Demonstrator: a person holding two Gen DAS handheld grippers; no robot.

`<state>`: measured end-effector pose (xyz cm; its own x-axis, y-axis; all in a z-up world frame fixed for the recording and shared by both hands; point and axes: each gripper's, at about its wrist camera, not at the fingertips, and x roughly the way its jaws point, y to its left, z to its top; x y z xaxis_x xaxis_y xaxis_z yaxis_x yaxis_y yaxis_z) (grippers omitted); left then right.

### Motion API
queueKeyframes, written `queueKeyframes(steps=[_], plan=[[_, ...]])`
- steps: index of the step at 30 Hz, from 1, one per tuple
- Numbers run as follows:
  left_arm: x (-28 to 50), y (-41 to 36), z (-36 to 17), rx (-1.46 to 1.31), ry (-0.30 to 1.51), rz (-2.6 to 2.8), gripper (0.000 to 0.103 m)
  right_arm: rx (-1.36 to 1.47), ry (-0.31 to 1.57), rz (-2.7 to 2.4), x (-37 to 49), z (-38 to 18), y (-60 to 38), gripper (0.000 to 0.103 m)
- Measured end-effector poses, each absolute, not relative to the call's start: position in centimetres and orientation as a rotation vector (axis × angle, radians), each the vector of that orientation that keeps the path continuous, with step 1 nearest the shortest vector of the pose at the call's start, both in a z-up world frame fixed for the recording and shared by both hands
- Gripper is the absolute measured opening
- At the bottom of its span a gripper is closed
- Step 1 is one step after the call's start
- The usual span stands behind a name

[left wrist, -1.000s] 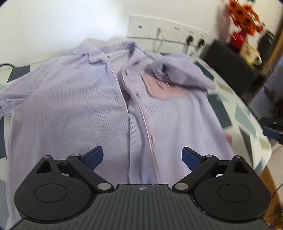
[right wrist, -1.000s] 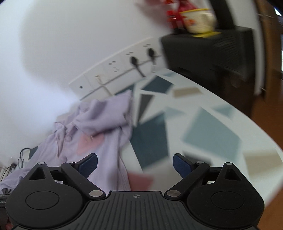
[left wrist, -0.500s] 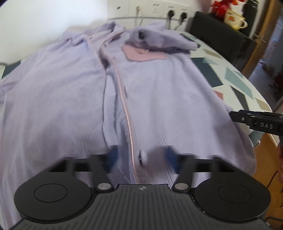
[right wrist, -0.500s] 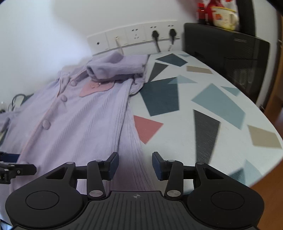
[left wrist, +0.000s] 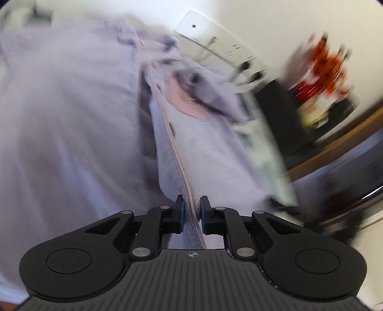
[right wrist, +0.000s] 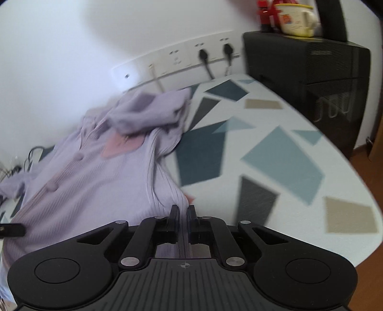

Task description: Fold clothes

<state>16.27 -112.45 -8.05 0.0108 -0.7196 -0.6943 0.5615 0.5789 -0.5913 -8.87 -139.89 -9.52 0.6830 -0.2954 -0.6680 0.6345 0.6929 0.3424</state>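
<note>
1. Mostly I see the table (right wrist: 282,153), its white top printed with blue, grey and beige shapes, reaching back to the wall.
2. Across its left part lies the lilac shirt (right wrist: 95,181), ribbed, front up, one sleeve (right wrist: 148,112) bunched over the pink pocket (right wrist: 122,144) near the collar end.
3. Behind the table's far right corner stands a black cabinet (right wrist: 311,71) carrying a cream mug (right wrist: 295,18).
4. Along the wall runs a white socket strip (right wrist: 182,63) with two black plugs in it.
5. My right gripper (right wrist: 183,215) is pinched on the shirt's side edge, fabric filling the narrow gap between the fingers.
6. My left gripper (left wrist: 191,208) is clamped on the pink-trimmed front placket (left wrist: 177,153); that view is badly smeared, so the fabric there seems lifted into a ridge, though I can't be sure.
</note>
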Motion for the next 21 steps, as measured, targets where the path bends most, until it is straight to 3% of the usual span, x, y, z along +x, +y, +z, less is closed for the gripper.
queueKeyframes(steps=[4,7,9,10,11,14,19,21], plan=[[16.6,-111.0,-11.5,-0.259,1.29,-0.897,0.014,0.616,0.662,-0.563,-9.4,-10.5,-141.3,0.006],[16.8,-110.0,-14.1,-0.331,1.357,-0.812,0.02,0.6,0.712,-0.562,-8.9,-11.8,-141.0,0.008],[16.6,-109.6,-14.1,-0.302,1.358,-0.793,0.038,0.586,0.717,-0.572,-8.9,-11.7,-140.6,0.012],[16.3,-109.6,-13.1,-0.24,1.323,-0.807,0.059,0.579,0.714,-0.577,-9.0,-11.5,-140.4,0.016],[15.9,-109.5,-11.9,-0.171,1.265,-0.824,0.071,0.571,0.712,-0.582,-9.1,-11.4,-140.2,0.019],[14.6,-108.8,-9.2,0.026,1.074,-0.863,0.072,0.548,0.671,-0.579,-9.7,-10.0,-139.5,0.025],[13.3,-108.1,-8.5,0.272,0.946,-0.823,0.072,0.46,0.606,-0.44,-9.2,-6.8,-136.6,0.031],[13.1,-107.6,-8.8,0.324,0.926,-0.798,0.078,0.431,0.608,-0.321,-8.2,-6.2,-134.6,0.037]])
